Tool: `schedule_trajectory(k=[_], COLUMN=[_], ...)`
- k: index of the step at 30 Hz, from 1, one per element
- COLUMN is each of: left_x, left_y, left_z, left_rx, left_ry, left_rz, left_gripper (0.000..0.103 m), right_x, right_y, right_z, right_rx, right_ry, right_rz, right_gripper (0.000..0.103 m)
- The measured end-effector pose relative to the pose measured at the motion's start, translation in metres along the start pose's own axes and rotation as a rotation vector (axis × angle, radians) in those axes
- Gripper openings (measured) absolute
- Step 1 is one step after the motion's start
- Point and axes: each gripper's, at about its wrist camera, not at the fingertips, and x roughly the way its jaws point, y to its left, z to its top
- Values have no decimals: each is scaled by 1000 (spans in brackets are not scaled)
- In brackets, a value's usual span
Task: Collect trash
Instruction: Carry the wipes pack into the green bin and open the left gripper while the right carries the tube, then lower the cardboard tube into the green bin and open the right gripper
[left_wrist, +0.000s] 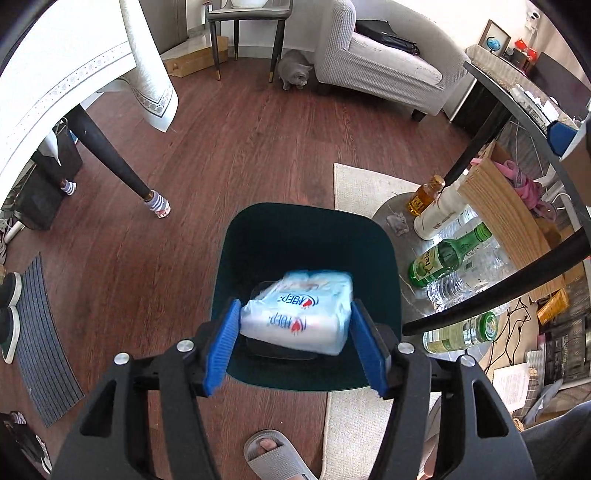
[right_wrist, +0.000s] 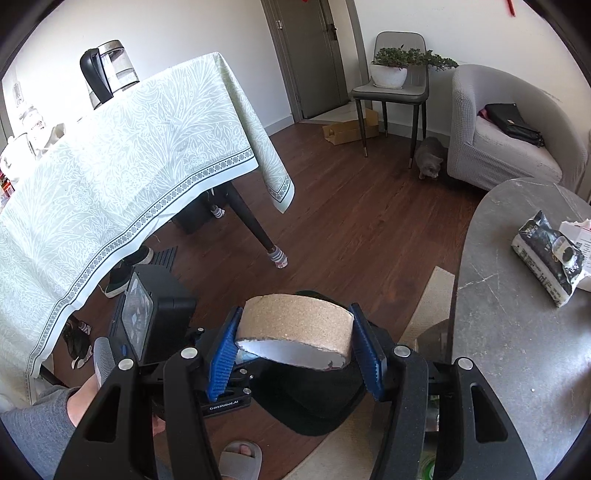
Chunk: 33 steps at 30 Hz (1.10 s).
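Observation:
In the left wrist view my left gripper (left_wrist: 295, 334) is over a dark green trash bin (left_wrist: 258, 236) on the floor. A light blue tissue pack (left_wrist: 299, 310) lies between its blue fingers, over the bin's opening; the right pad stands slightly off it, so the grip is unclear. In the right wrist view my right gripper (right_wrist: 295, 345) is shut on a brown cardboard tape roll (right_wrist: 295, 326), held above the dark bin (right_wrist: 317, 406). A black and white crumpled bag (right_wrist: 550, 254) and white paper (right_wrist: 578, 227) lie on the grey round table (right_wrist: 517, 350).
Bottles (left_wrist: 443, 258) stand on a low shelf right of the bin, beside a cardboard box (left_wrist: 506, 206). A clothed table (right_wrist: 110, 166) with dark legs stands to the left. A grey cat (left_wrist: 293, 74) sits by the armchair (left_wrist: 388, 55). My slippered foot (left_wrist: 269, 458) is near the bin.

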Motion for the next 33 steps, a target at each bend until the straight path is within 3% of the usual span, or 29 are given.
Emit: schedule_trajectory(k=[7,16,24,33], left_x=[-26,-68,-95,-116], left_y=[21,40,33,11], left_z=[3,11,22,33], left_rx=[-6,-48,-65,-62], left_ry=[-63,-169,-213,-251], left_rz=[29,34,-7,-51], left_gripper=[68,54,42,37], right_x=[26,61,99,136], right_y=[12,12,13,11], right_z=[-3,-14,-33,-56], right_rx=[-26,-31,-18,-13], right_ry=[47,123,211,309], right_rz=[5,-2,11,-1], right_gripper=[58,58,58,59])
